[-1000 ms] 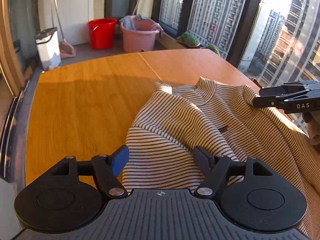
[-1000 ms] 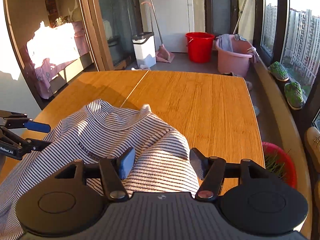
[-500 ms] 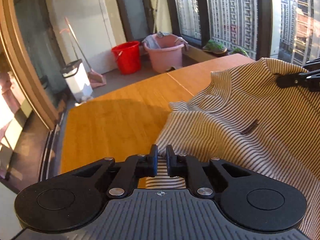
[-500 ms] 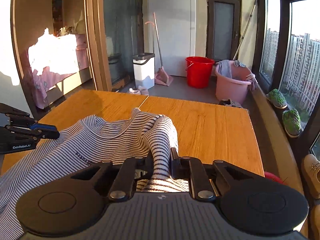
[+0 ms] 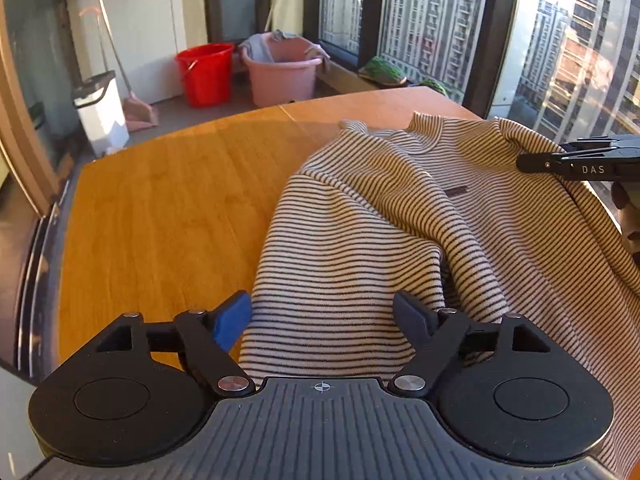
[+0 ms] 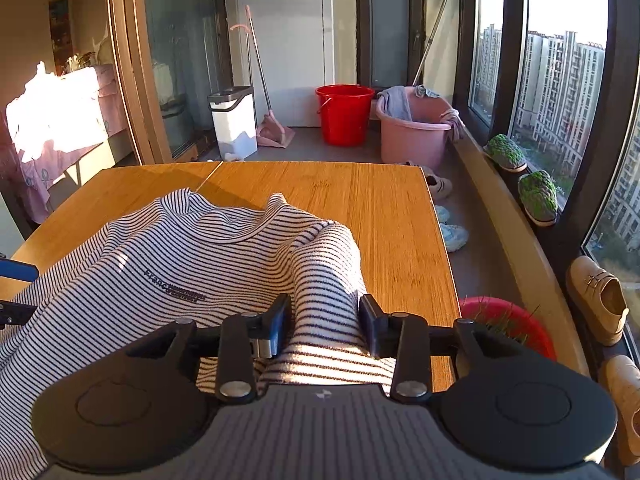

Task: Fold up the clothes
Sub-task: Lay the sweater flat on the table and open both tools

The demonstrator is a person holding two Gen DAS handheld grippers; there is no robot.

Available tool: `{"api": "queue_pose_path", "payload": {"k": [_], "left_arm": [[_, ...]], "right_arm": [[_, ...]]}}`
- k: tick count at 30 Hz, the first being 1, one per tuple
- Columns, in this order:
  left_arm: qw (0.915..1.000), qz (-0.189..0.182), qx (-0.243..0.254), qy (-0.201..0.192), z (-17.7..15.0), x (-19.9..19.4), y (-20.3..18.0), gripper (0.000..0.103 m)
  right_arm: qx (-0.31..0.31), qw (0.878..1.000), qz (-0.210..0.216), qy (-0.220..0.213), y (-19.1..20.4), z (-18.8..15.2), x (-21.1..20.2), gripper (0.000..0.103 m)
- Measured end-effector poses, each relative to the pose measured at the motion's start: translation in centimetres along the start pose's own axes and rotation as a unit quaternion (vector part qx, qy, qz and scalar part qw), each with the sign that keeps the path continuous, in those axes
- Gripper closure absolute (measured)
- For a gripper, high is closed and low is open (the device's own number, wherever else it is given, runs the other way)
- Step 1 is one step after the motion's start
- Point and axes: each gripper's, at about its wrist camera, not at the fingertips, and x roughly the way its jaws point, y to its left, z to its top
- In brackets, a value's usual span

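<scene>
A striped sweater (image 5: 400,224) lies spread on the wooden table (image 5: 160,208), its collar toward the far edge at about 12 o'clock and its body running back toward the cameras. In the left wrist view the left gripper (image 5: 322,312) stands wide, its blue-padded finger at 9 o'clock and its dark finger at 3 o'clock, with a fold of the sweater's sleeve lying between them untouched by either pad. At 3 o'clock in that view the right gripper (image 5: 528,162) reaches in against the sweater's shoulder. In the right wrist view the right gripper (image 6: 324,322) is parted to a middling gap, and the other sleeve runs up between its fingers (image 6: 280,320); the cloth fills the gap, but whether the pads press it cannot be told. A dark line of lettering (image 6: 174,286) crosses the sweater's chest at 10 o'clock from that gripper. Beyond the table, at 12 o'clock, a red bucket (image 6: 344,114) stands just beside a pink tub (image 6: 412,136) with cloth draped over its rim, and a white bin (image 6: 234,120) sits near a broom (image 6: 264,92).
</scene>
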Motion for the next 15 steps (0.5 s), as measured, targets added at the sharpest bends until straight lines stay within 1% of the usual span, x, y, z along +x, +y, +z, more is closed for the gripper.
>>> {"api": "queue_pose_path", "payload": {"k": [1,2,3,4,7,8,9,10,11,13,14,15], "left_arm": [[1.0,-0.002,0.003,0.003,-0.1,0.2,-0.2,0.03],[1.0,-0.004,0.006,0.005,-0.2,0.3,-0.4,0.043],[0.9999,-0.006,0.009,0.008,-0.3,0.5,-0.7,0.06],[0.9998,-0.008,0.012,0.011,-0.4,0.6,-0.9,0.071],[0.9995,-0.015,0.022,0.019,-0.8,1.1,-1.5,0.083],[0.9993,-0.017,0.025,0.021,-0.9,1.3,-1.7,0.084],[0.9993,0.001,0.031,0.02,-0.8,1.1,-1.6,0.085],[0.9988,0.023,0.039,0.018,-0.8,1.0,-1.2,0.088],[0.9983,0.04,0.038,0.019,-0.8,0.9,-0.5,0.09],[0.9973,0.065,0.027,0.021,-0.8,0.9,0.8,0.09],[0.9969,0.073,0.018,0.022,-0.8,1.0,1.5,0.089],[0.9961,0.085,0.012,0.022,-0.8,0.9,2.2,0.089]], "right_arm": [[-0.004,1.0,0.001,-0.001,0.2,-0.1,0.0,0.061],[-0.008,1.0,0.003,-0.001,0.3,-0.2,-0.1,0.061],[-0.01,1.0,0.004,-0.003,0.5,-0.3,0.0,0.061],[-0.01,1.0,0.006,-0.004,0.6,-0.4,0.1,0.059],[-0.009,1.0,0.013,-0.007,1.3,-0.3,0.4,0.06],[-0.014,1.0,0.019,-0.011,1.7,-0.1,0.5,0.061],[-0.02,0.999,0.027,-0.016,2.2,0.2,0.5,0.07],[-0.024,0.999,0.041,-0.022,2.7,0.6,0.5,0.075],[-0.027,0.998,0.057,-0.029,3.1,0.9,0.4,0.076],[-0.028,0.996,0.07,-0.039,3.6,1.7,0.5,0.08],[-0.028,0.996,0.069,-0.042,3.7,2.2,0.7,0.08],[-0.025,0.997,0.057,-0.039,3.3,2.4,1.0,0.08]]}}
